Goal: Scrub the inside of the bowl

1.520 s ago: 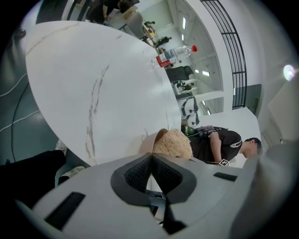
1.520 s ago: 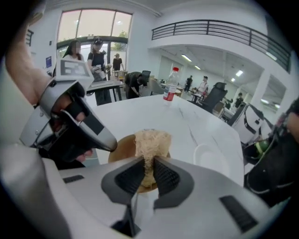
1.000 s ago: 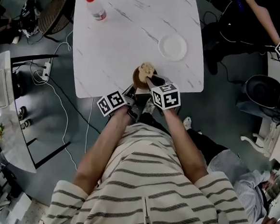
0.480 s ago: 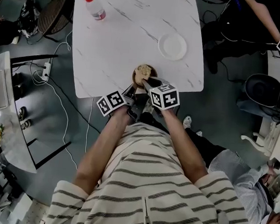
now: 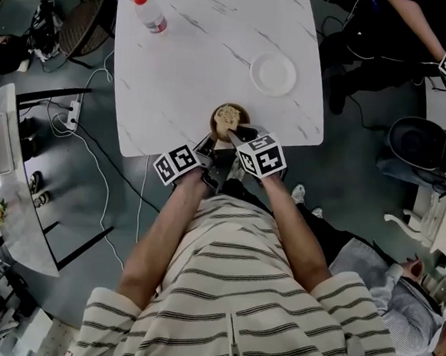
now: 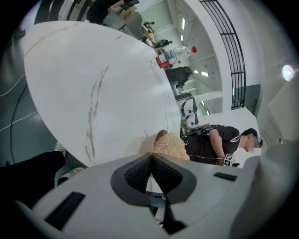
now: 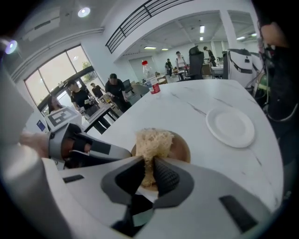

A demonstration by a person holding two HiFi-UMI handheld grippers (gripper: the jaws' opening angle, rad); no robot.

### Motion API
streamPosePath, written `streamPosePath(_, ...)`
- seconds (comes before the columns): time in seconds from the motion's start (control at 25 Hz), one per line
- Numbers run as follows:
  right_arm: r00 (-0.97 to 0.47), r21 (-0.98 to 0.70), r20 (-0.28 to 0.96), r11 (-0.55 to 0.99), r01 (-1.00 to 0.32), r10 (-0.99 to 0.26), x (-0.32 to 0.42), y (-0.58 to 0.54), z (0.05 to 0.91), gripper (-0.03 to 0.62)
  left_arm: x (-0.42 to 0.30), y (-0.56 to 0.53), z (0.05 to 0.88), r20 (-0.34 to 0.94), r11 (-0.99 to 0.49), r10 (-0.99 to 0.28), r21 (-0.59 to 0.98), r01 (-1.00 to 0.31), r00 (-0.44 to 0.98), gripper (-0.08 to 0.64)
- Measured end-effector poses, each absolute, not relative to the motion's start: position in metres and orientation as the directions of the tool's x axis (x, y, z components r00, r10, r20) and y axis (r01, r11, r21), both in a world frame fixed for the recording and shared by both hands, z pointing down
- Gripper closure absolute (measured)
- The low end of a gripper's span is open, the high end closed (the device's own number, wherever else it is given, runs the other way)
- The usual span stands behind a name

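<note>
Head view shows the scrubber [image 5: 228, 114] has slid over the past second from the far rim of the bowl [image 5: 215, 125] into its middle, so a scrubbing stroke looks under way. The right gripper [image 7: 147, 164] is clamped on the scrubber. The left gripper [image 6: 152, 158] pinches the bowl's rim at the near edge of the table [image 5: 202, 56].

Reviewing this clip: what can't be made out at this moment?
Floor of the bowl: under the scrub pad, every view.
Label of the bottle: too small, head view.
Near rim of the bowl: behind the right gripper, its own view.
</note>
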State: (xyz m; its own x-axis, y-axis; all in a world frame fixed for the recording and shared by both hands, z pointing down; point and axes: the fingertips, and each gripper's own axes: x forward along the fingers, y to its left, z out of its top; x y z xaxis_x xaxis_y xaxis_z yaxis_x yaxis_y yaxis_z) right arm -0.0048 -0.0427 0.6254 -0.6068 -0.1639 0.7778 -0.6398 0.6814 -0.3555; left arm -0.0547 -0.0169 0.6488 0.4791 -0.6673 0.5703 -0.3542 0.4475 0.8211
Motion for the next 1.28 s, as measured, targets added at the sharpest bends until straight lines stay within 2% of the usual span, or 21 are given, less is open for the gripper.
streamPosePath(0.36, -0.561, -0.214, 0.808, 0.796, -0.566, -0.181, -0.002, -0.042, 0.624, 0.532, -0.054, -0.019, 0.649, 0.572, 0.446, -0.667, 0.82, -0.359, 0.477, 0.552)
streamPosePath(0.68, -0.529, -0.14, 0.822, 0.826, -0.546, -0.211, 0.007, -0.047, 0.624, 0.532, -0.055, -0.018, 0.648, 0.572, 0.445, -0.668, 0.819, -0.361, 0.476, 0.552)
streamPosePath(1.28, -0.544, -0.15, 0.797, 0.787, -0.598, -0.262, 0.009, -0.057, 0.625, 0.532, -0.055, -0.019, 0.648, 0.573, 0.445, -0.664, 0.819, -0.363, 0.48, 0.552)
